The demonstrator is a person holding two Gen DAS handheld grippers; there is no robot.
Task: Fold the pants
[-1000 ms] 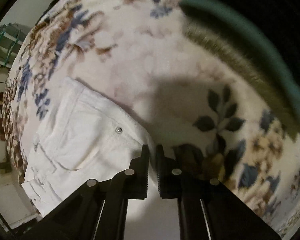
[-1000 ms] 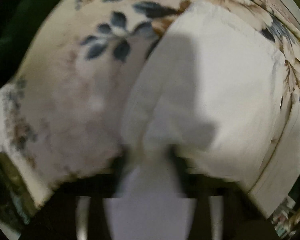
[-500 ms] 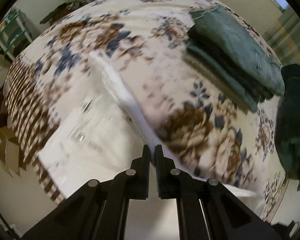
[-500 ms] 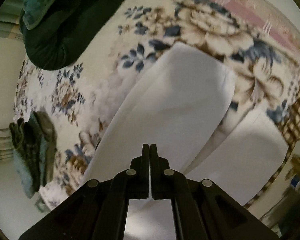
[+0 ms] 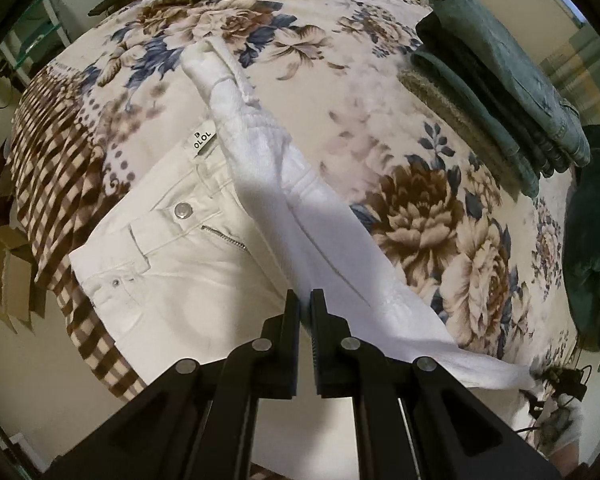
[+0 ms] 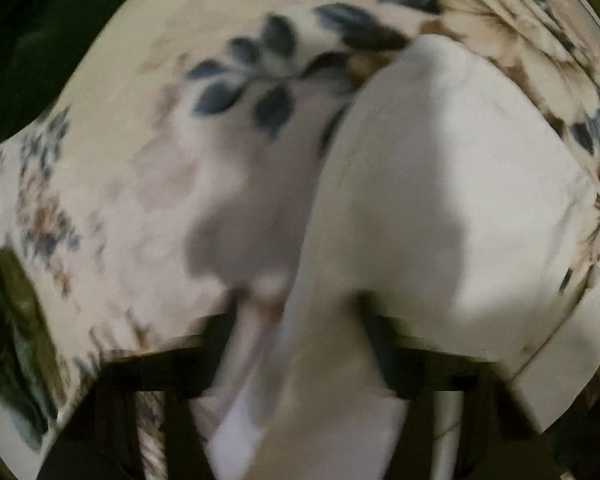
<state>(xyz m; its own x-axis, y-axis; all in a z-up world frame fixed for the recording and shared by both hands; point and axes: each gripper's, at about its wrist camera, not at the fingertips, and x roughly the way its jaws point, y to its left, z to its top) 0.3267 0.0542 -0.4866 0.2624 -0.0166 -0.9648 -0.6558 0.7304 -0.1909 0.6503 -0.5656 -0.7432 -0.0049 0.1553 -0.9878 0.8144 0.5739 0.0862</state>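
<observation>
**A:** Start close in. What are the left gripper's (image 5: 305, 308) fingers doing?

**B:** They are drawn almost together, with only a thin slit between them. White cloth shows in the slit, so I judge they are pinching the edge of the pants (image 5: 172, 280). A second ago this camera sat low over the bedspread (image 5: 380, 100). Now it is high up and the picture is sharp.

**A:** And the right gripper (image 6: 300, 312)?

**B:** That view is blurred, so it is moving. Half a second ago its fingers were pressed together on cloth, high above the bed. Now it is down near the bed with its fingers spread, and white fabric bulges between them towards 12 o'clock.

**A:** Where do the pants lie?

**B:** In the left view the waist part is flat on the bedspread at 9 o'clock, with the button (image 5: 181, 210) and label (image 5: 202, 141) facing up. One half rises as a ridge from 11 o'clock down to 4 o'clock.

**A:** What does that mean for the task?

**B:** I think one side is being turned over the other along its length. The right end seems to have been let go or not yet gripped again, so the fold is not laid. The stack of green clothes (image 5: 500, 72) at 1 o'clock is well apart.
</observation>
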